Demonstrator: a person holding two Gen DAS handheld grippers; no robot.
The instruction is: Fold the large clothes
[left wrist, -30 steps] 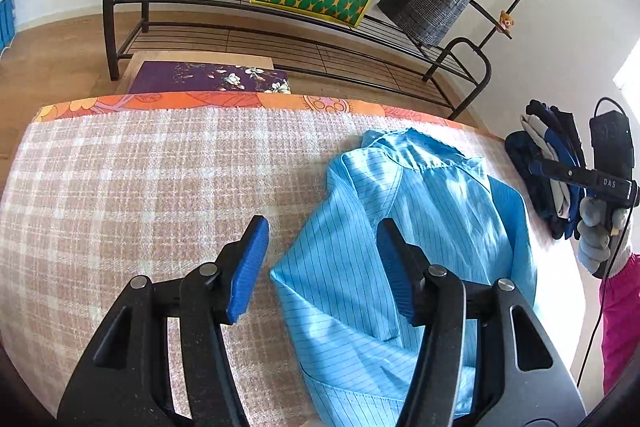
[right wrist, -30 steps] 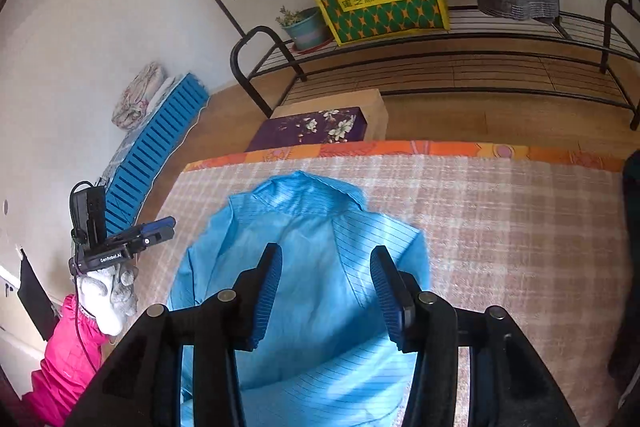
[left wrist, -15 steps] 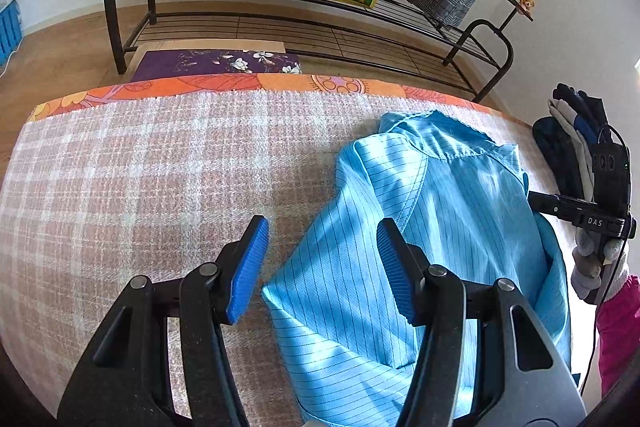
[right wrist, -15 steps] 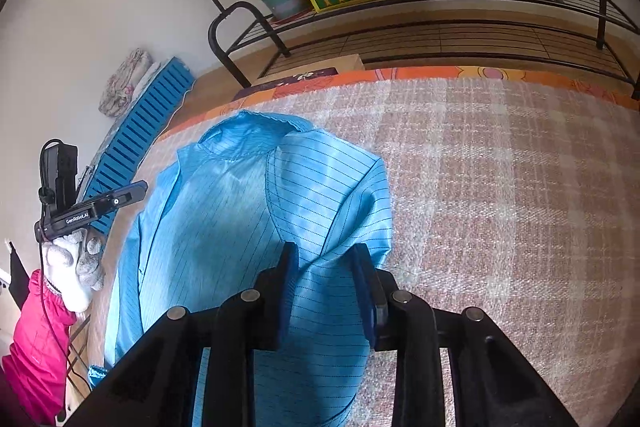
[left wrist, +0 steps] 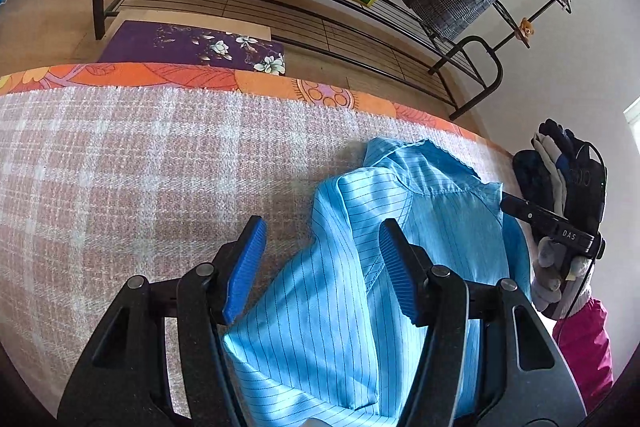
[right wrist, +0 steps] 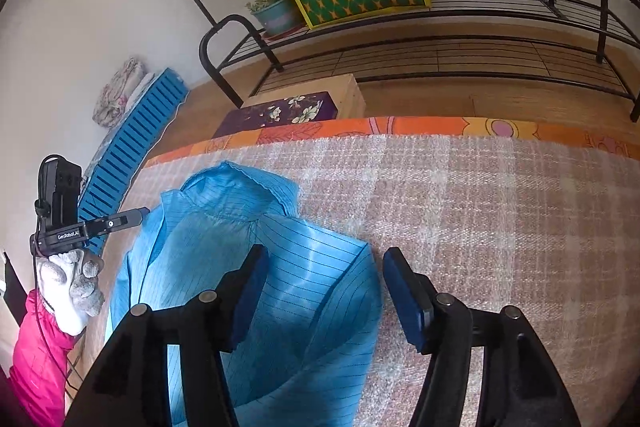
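Since the earlier frames both grippers have been lowered toward the blue shirt (left wrist: pixel 400 227), and the right gripper (right wrist: pixel 320 291), then nearly pinched together, is being spread again; only the shirt's folded edge is seen between its pads, unpressed. The left gripper (left wrist: pixel 320 267) is held apart over the opposite folded edge, nothing clamped. One shirt is counted: thin, glossy, pinstriped fabric, both side panels folded inward, collar pointed toward the far side. It is laid on a coarse, pink-and-white plaid blanket (right wrist: pixel 500 219), bordered by an orange floral strip (left wrist: pixel 168 77). In the right wrist view, wide bare blanket is left to the shirt's right.
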